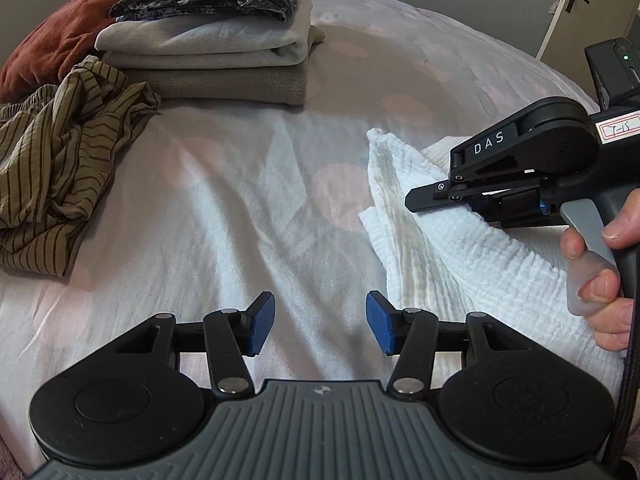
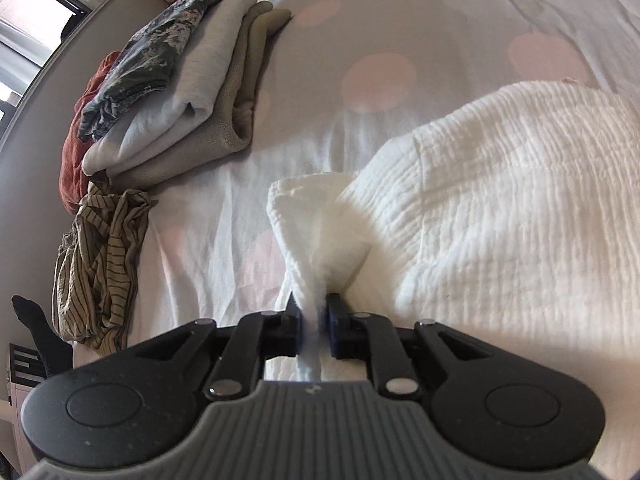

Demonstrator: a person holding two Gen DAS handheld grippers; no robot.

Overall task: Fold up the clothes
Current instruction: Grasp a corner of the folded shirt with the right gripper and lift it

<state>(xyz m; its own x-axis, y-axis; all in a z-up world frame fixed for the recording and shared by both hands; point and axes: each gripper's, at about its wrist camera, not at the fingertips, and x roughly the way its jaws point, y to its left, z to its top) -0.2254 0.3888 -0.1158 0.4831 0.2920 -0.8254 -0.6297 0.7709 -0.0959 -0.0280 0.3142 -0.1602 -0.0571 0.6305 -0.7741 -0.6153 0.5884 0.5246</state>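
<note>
On the far left of the bed (image 1: 224,184), a rust-red cloth (image 1: 60,36) is partly hidden behind the stack of folded clothes (image 1: 208,52). Its full shape cannot be seen. In front of the stack, toward the camera, lies a crumpled striped brown garment (image 1: 60,160); its left edge is cut off by the picture. The stack has a dark flowery piece on top, a pale grey one under it and a tan one at the bottom.

To the right of the stack, lower down, the left gripper (image 1: 320,322) hangs over the bare sheet with its blue pads wide apart and nothing between them.

Further right of the stack lies the white crinkly cloth (image 1: 460,256), well apart from it. The right gripper (image 2: 314,326) has a bunched fold of this cloth between its narrow jaws. The pads are close on the fold, but it is hard to tell if they press it. A hand (image 1: 604,268) holds its handle, cut off at the edge.
</note>
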